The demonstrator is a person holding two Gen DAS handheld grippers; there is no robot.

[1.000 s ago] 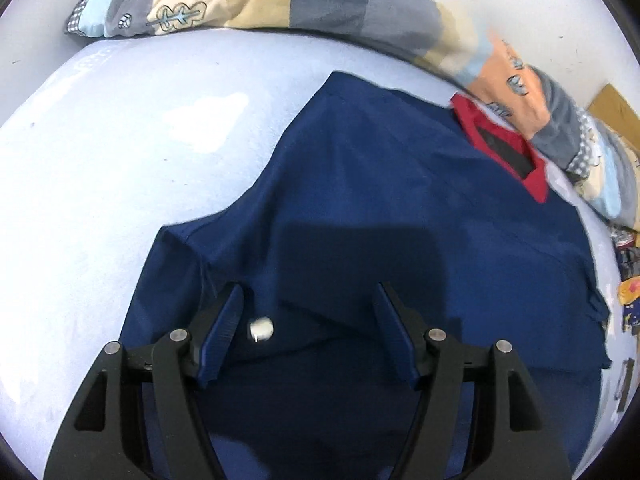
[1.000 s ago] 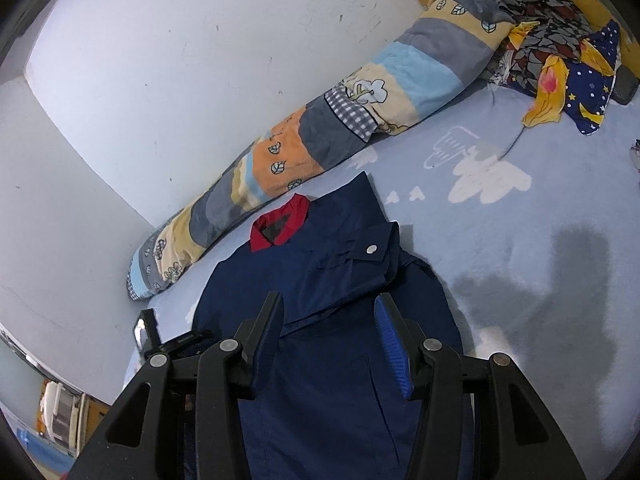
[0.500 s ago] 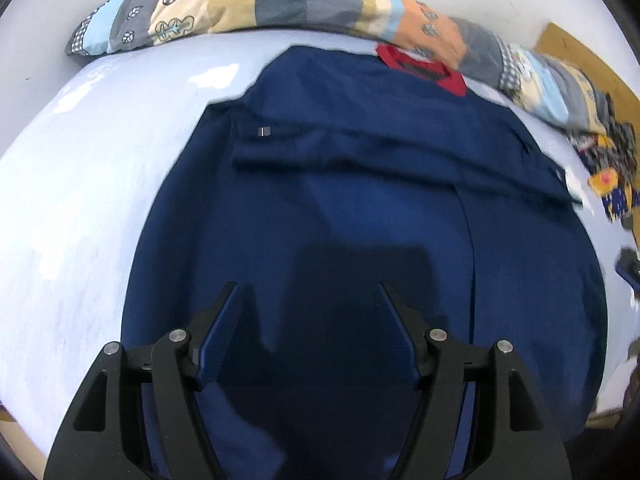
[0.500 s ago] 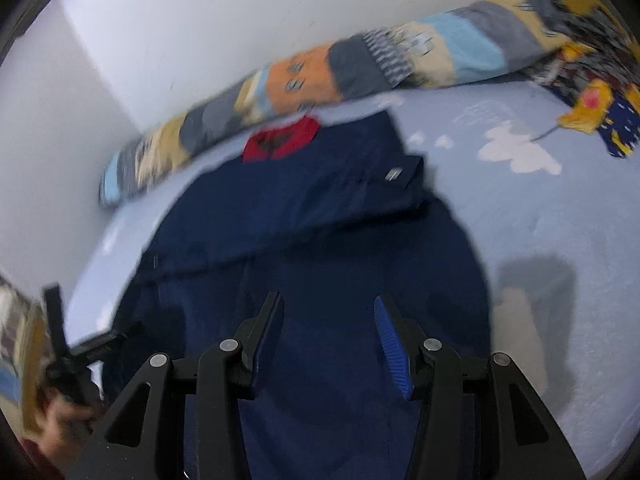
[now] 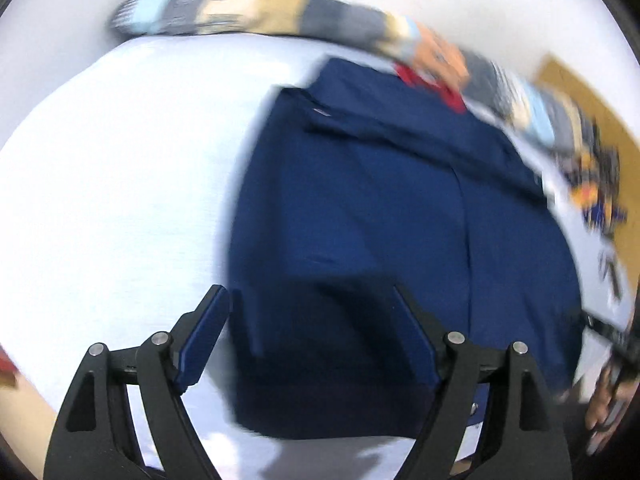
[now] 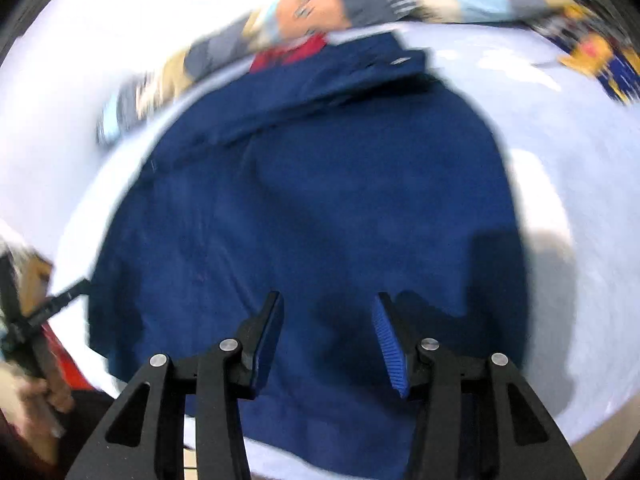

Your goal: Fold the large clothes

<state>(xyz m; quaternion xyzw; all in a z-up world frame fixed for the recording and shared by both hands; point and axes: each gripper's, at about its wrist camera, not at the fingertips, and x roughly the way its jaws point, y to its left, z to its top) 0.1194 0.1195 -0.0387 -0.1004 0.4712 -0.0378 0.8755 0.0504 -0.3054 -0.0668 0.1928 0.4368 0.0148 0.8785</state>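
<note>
A large navy blue jacket [image 5: 380,220] with a red collar lining [image 5: 448,92] lies spread on a pale blue bed sheet [image 5: 120,184], sleeves folded across its upper part. My left gripper [image 5: 310,300] is open and empty, above the jacket's lower left corner. In the right wrist view the jacket [image 6: 320,184] fills the middle, and my right gripper [image 6: 328,308] is open and empty over its lower hem. Both views are blurred by motion.
A long patchwork bolster [image 5: 280,16] lies along the wall behind the jacket, also in the right wrist view [image 6: 400,0]. A pile of patterned clothes [image 6: 600,52] sits at the far right. The bed's near edge runs just below the hem.
Both grippers have pulled back toward the jacket's hem and the bed's near edge. The left one swung to the jacket's left corner. Both stayed open.
</note>
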